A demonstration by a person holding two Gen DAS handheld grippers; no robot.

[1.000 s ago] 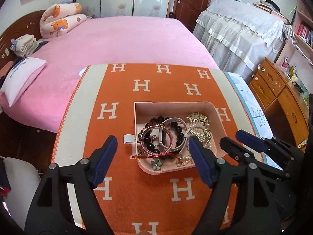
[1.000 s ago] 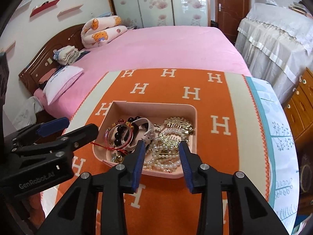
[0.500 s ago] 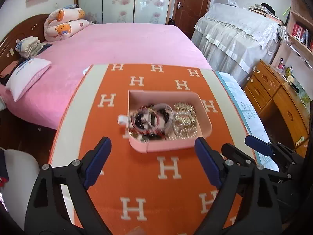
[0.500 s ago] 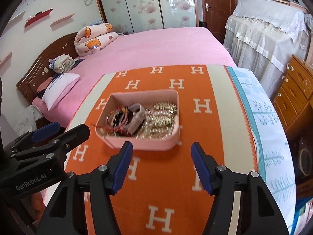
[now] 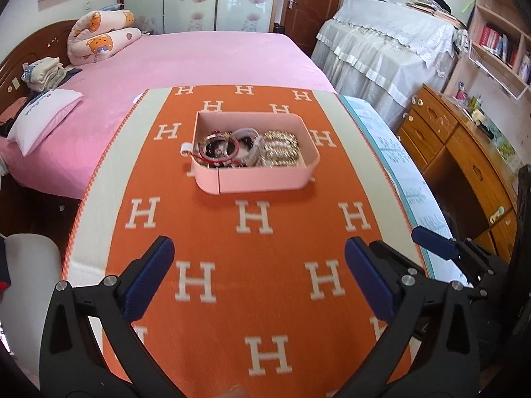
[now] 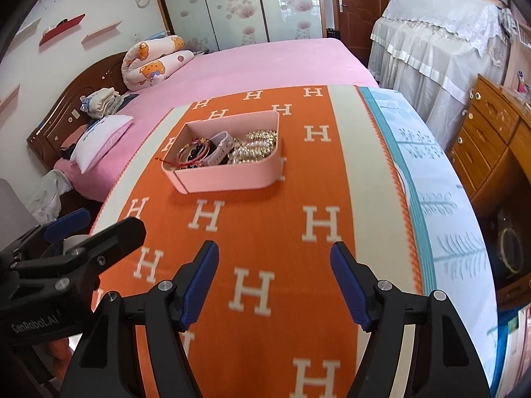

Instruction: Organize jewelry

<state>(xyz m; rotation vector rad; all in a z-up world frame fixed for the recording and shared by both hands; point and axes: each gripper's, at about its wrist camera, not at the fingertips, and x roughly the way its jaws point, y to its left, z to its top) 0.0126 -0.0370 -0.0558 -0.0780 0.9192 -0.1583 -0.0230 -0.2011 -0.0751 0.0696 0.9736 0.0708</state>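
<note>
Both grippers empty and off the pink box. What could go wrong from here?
1. The jewelry in the pink box is one tangled heap: picking the red bangle may drag its red cord or the beads out too.
2. The red cord already hangs over the rim; a snag could tip or slide the box on the orange blanket.
3. Left gripper and right gripper, jaws opening, sit close together; fingers could collide at the box.

Open pink box (image 5: pixel 265 180) heaped with tangled jewelry (image 5: pixel 252 147)
</note>
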